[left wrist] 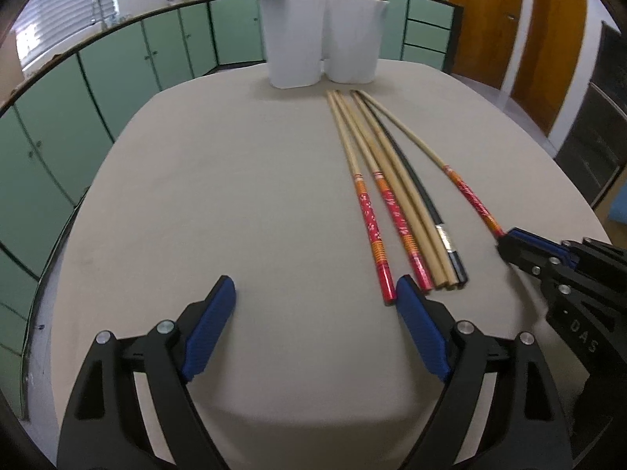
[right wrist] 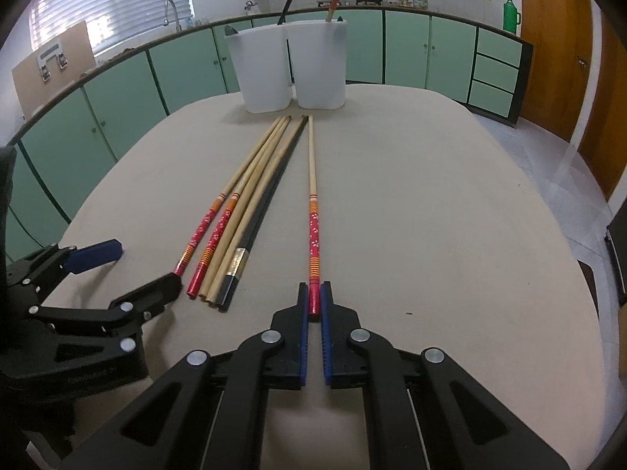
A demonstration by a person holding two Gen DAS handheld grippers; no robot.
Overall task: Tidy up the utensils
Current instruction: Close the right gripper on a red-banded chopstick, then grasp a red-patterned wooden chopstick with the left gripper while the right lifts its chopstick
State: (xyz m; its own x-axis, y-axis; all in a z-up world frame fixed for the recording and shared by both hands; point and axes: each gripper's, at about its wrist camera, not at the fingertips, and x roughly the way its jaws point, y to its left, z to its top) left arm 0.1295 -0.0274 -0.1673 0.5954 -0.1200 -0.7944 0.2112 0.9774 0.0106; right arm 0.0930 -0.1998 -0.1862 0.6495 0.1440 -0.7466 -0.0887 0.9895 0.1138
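Several long chopsticks (left wrist: 392, 196) lie side by side on the beige table: red-handled, plain wood and one black (right wrist: 250, 231). My right gripper (right wrist: 313, 295) is shut on the handle end of a separate red-handled chopstick (right wrist: 312, 211) that lies to their right, pointing at the holder; it also shows in the left wrist view (left wrist: 466, 190). My left gripper (left wrist: 315, 293) is open and empty, its right finger beside the bundle's near ends. A white two-compartment holder (left wrist: 321, 39) stands at the far edge with a black and a red chopstick upright in it.
The beige table (left wrist: 215, 196) has rounded edges. Green cabinets (left wrist: 117, 66) with a counter run behind it, and wooden doors (left wrist: 548, 39) stand at the right. My right gripper shows at the right of the left wrist view (left wrist: 509, 244).
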